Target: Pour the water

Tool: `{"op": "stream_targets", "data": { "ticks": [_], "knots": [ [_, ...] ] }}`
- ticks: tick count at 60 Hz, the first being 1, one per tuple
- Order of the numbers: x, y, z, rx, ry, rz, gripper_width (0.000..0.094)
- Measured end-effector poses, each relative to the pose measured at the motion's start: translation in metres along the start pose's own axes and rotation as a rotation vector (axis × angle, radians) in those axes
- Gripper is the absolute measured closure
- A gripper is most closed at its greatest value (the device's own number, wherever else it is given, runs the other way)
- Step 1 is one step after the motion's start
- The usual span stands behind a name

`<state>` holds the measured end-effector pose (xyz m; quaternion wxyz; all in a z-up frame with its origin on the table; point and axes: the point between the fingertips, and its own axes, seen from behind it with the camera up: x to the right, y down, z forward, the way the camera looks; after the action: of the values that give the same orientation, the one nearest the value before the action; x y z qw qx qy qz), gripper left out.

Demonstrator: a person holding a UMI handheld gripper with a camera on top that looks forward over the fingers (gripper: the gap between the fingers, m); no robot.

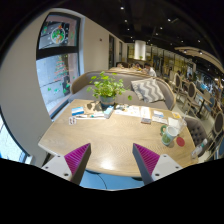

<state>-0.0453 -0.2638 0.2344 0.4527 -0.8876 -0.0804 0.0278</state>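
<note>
- Gripper view looked across a light wooden table (115, 140) from above its near edge.
- Gripper (111, 160) hung over the near side of the table, fingers spread wide w/ nothing between them; magenta pads (76, 156) faced inward.
- Left finger sat over the table's near-left corner, right finger over the near-right part.
- Task's things: a pale green-white vessel (171, 129), prob. a cup or jug, stood at the far-right end of the table, well apart from the fingers. Couldn't tell if it held water.
- A small red item (180, 141) lay just beside that vessel, on its near-right side; too small to say what it was.
- Potted green plant (105, 89) stood at the far-left-centre of the table, w/ flat items like books or papers (88, 112) near its base.
- More small flat bits (148, 117) lay far-centre, between plant & vessel.
- Beyond the table: a sofa w/ a patterned cushion (149, 90).
- Far left: a wall w/ a framed poster (57, 36).
- Far right: shelving (187, 84) ran back into the room.
</note>
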Motion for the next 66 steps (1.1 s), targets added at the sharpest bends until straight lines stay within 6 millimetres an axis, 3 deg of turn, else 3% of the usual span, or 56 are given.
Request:
{"op": "stream_targets", "data": {
  "ticks": [6,23,37,49,58,66],
  "knots": [
    [0.024,0.004,-0.001,0.004,0.040,0.000,0.0077],
    [0.140,0.050,-0.002,-0.016,0.101,0.038,0.0080],
    [0.272,0.111,-0.016,-0.035,0.192,0.115,0.0078],
    [0.402,0.157,-0.019,-0.043,0.268,0.142,0.0076],
    [0.489,0.175,-0.006,-0.033,0.281,0.144,0.0078],
    [0.545,0.182,0.022,-0.012,0.267,0.178,0.0079]
  ]
}}
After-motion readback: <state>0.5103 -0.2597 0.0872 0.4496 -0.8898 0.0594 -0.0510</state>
